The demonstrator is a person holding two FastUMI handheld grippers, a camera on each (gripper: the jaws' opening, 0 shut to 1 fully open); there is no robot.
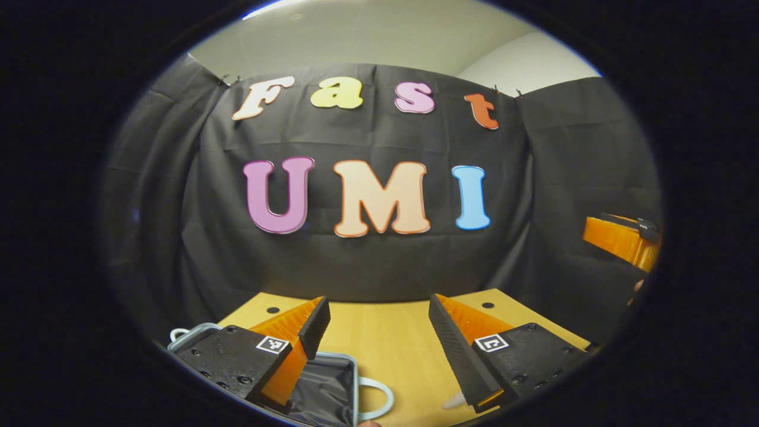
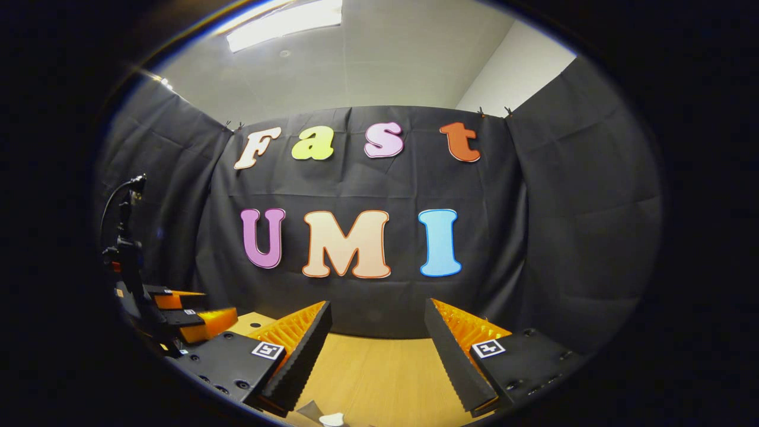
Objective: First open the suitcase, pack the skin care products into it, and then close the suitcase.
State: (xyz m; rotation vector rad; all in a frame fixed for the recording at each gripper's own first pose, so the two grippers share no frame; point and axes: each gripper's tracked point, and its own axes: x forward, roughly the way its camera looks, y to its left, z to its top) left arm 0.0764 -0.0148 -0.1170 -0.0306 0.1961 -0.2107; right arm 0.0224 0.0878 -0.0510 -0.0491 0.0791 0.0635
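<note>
Both grippers held high, jaws spread, holding nothing. The suitcase point(image 1: 323, 385) lies at lower left of the left gripper view, beneath the left gripper point(image 1: 379, 332); judged nearer than the right gripper point(image 2: 378, 341), lid state unclear.

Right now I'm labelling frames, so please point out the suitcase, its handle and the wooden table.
suitcase point(image 1: 323, 388): left gripper view, on its dark lining.
handle point(image 1: 379, 397): left gripper view, on the pale loop beside the rim.
wooden table point(image 1: 379, 344): left gripper view, on bare wood between the fingers.
</note>
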